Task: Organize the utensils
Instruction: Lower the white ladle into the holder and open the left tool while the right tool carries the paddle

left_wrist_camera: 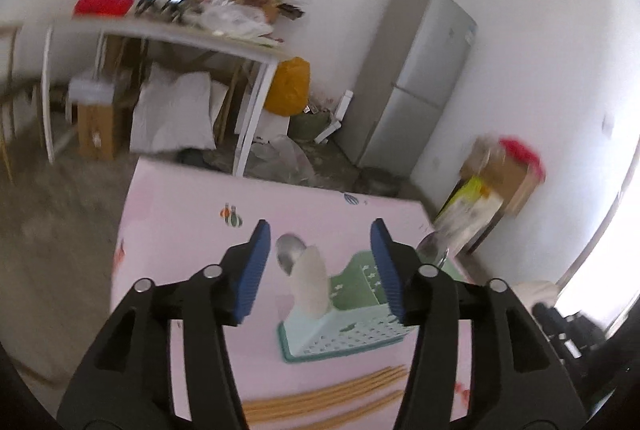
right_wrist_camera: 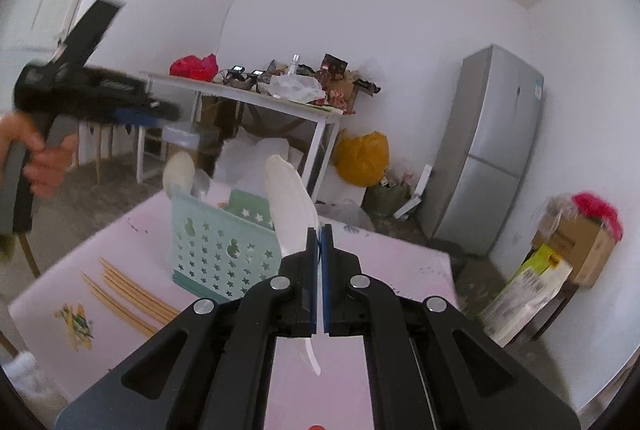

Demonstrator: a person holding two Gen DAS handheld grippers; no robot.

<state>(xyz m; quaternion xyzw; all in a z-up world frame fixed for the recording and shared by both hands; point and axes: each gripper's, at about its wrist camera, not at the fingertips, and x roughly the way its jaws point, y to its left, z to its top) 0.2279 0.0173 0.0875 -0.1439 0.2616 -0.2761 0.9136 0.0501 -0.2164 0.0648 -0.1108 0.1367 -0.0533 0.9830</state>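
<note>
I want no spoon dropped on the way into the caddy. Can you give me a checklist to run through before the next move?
1. Right gripper shut on the white spoon: ok.
2. Left gripper open with nothing between its pads: ok.
3. Caddy upright on the pink table: ok.
4. White spoon already in the caddy standing upright: ok.
5. Free room in the caddy for the held spoon: cannot tell.
6. Chopsticks put away: not ok, they lie on the table beside the caddy.
</note>
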